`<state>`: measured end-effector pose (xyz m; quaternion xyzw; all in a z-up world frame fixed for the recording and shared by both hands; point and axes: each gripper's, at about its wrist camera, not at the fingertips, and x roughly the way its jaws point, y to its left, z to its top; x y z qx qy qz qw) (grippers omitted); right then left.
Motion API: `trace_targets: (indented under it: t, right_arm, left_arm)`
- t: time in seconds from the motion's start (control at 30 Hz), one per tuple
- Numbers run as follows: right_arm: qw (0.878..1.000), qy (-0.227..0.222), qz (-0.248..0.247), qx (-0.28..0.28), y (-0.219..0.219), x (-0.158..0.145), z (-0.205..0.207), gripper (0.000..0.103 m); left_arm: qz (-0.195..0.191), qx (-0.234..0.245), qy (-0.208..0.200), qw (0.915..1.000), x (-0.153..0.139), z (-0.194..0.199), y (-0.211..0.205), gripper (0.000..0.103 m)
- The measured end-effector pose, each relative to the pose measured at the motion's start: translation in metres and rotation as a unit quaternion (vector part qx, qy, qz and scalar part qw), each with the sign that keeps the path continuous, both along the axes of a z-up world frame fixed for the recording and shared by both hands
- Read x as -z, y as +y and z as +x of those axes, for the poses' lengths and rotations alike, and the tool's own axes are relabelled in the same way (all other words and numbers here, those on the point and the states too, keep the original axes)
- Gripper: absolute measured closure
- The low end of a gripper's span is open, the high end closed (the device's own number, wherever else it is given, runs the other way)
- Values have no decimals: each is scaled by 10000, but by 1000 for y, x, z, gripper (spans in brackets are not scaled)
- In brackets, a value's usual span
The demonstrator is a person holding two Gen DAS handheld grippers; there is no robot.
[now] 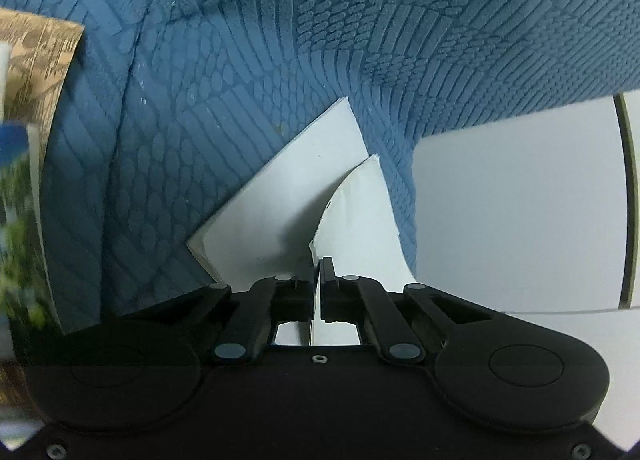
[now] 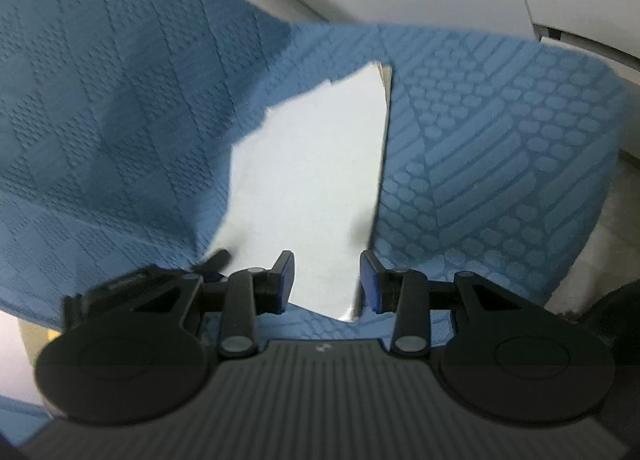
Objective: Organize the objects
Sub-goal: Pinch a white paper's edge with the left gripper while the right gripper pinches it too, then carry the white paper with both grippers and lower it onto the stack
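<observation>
White sheet (image 1: 356, 216) pinched edge-on in left gripper (image 1: 319, 272); jaws fully closed on it. Sheet curls up off a white booklet or paper stack (image 1: 288, 196), which lies half under blue textured cloth (image 1: 248, 80). Right gripper (image 2: 327, 276) partly open over the white paper (image 2: 312, 180), pads not pressing anything. Farther left, a printed card (image 1: 44, 60) stands untouched. Judgement: sorting at an early stage; paper still buried.

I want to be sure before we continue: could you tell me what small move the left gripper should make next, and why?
Probably lift gently. The left gripper is shut on the curled white sheet, raised off the white booklet on the blue blanket; a slow pull seems least likely to tear it.
</observation>
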<state>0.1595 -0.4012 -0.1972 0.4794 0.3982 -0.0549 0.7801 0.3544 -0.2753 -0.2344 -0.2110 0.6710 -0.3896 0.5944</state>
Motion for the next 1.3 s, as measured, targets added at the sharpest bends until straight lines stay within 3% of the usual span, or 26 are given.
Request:
trace_targets:
  t: [0.07,0.13,0.2,0.33,0.57,0.63,0.7,0.77,0.83,0.9,1.1,1.3]
  right_arm:
    - [9994,-158,259,141,3,-6,-10,60]
    - [9971,-285,627,311,10,-11,-19,31]
    - [9916,-411,1091,558,19,-13,-25,21]
    - [9755,-511,1908,969,43,-5,-26,21]
    - [9619,-213,2216,1586,67,24,-25,22]
    - [9601,-143,2106,1833,64,27,-29,33]
    - [9607,-109,1933,1989,58,27,-32,38]
    - [9621,-105,1735,2099,52,24,-36,55]
    - [9640,-26,1546,2163,45,20,-39,83]
    - [9663,-62,1438,2136,40,15,-41,90]
    - [9839,-149,909,1531,31,-13,-39,93]
    - [9940,-269,725,774,32,-42,-31,93]
  left_arm:
    - [-73,-84,64,9999,-2,-5,-2,102]
    - [-149,-152,109,9997,-8,-11,0,103]
    - [-208,-225,182,9994,-11,-16,3,103]
    - [-330,-432,417,9976,-13,-25,18,103]
    - [-589,-663,763,9931,-16,-39,45,103]
    - [-601,-689,749,9930,-17,-41,46,103]
    - [-627,-700,752,9927,-17,-42,47,103]
    - [-637,-620,673,9938,-20,-42,48,103]
    - [-624,-611,654,9940,-21,-43,48,103]
    - [-599,-621,663,9941,-20,-44,51,103]
    - [-730,-648,648,9931,-31,-50,69,102]
    - [-902,-818,541,9911,-51,-56,99,101]
